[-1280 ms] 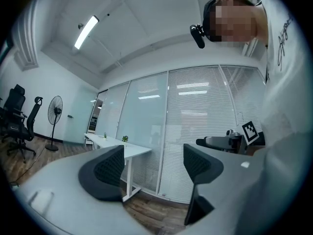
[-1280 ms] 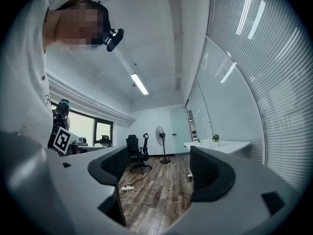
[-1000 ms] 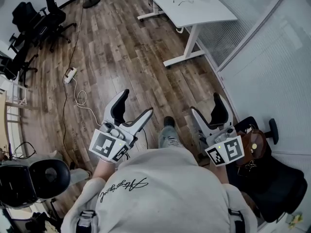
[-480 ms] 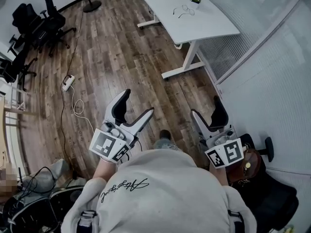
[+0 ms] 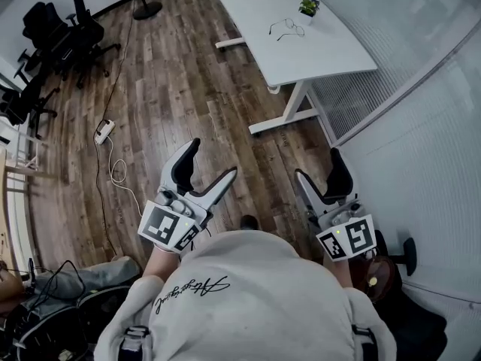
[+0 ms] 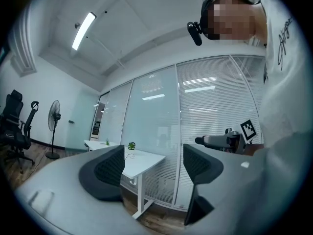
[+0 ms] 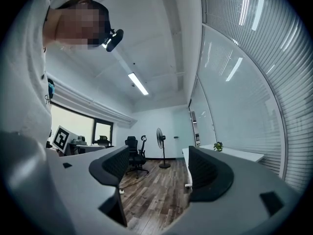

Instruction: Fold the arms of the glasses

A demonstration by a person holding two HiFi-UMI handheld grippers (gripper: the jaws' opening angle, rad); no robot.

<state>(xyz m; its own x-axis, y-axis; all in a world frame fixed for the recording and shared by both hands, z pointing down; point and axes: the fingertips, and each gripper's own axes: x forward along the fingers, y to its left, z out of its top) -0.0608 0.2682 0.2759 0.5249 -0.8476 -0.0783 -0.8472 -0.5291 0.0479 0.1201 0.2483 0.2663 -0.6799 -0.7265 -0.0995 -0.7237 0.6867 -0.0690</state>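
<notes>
1. From overhead, a person in a pale sweatshirt (image 5: 248, 277) stands on the wood floor (image 5: 188, 74). The left gripper (image 5: 210, 160) and the right gripper (image 5: 318, 164) are held out in front, both well apart from the white table (image 5: 323, 51).
2. The glasses (image 5: 285, 27) lie on that table top, near a small potted plant (image 5: 309, 6). Neither gripper touches them, and they are too small to tell how their arms sit.
3. Only the head view shows the floor clutter: a power strip (image 5: 104, 131) with a trailing white cord, and black office chairs (image 5: 75, 21) at the left edge.
4. The left gripper view shows its jaws spread wide with nothing held. Past them are the table and a glass wall (image 6: 151, 116) with blinds. This view also shows the right gripper side-on.
5. The right gripper view shows its jaws likewise parted and empty. Between them are bare floor, a standing fan (image 7: 160, 136) and a chair. A strip light (image 7: 138, 83) runs across the ceiling.
6. As for writing, each marker cube (image 5: 165, 226) carries black-and-white square patterns but no letters. A cursive script (image 5: 192, 290) runs across the sweatshirt's back, and I cannot read it.
</notes>
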